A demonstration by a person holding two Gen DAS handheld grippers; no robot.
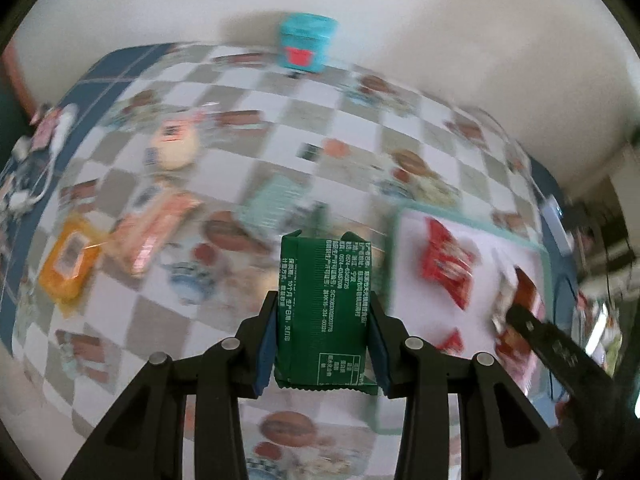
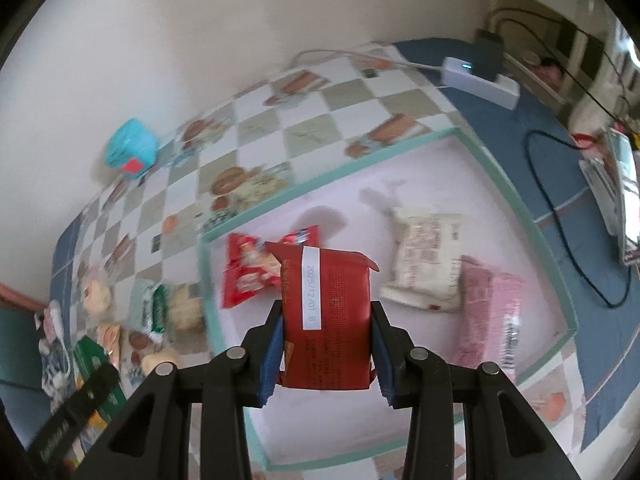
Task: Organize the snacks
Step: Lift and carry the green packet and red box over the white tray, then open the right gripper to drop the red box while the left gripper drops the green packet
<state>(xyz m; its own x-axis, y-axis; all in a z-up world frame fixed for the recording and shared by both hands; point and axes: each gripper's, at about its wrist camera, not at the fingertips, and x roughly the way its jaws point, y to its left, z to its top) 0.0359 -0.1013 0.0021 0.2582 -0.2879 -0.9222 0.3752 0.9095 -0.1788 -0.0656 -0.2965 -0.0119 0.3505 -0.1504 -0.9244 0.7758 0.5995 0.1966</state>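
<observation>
Green snack packet [image 1: 326, 312] is pinched tight in my left gripper [image 1: 325, 320] over the checkered tablecloth [image 1: 256, 120] — right gripper [image 2: 326, 320] is clamped on a red packet [image 2: 326, 316], held above the teal-rimmed tray [image 2: 532, 224] with other snacks.

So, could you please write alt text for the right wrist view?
The right hand-held gripper is shut on a red packet above a teal-rimmed tray holding red, cream and pink snacks. More snacks lie on the checked tablecloth to the left.
</observation>
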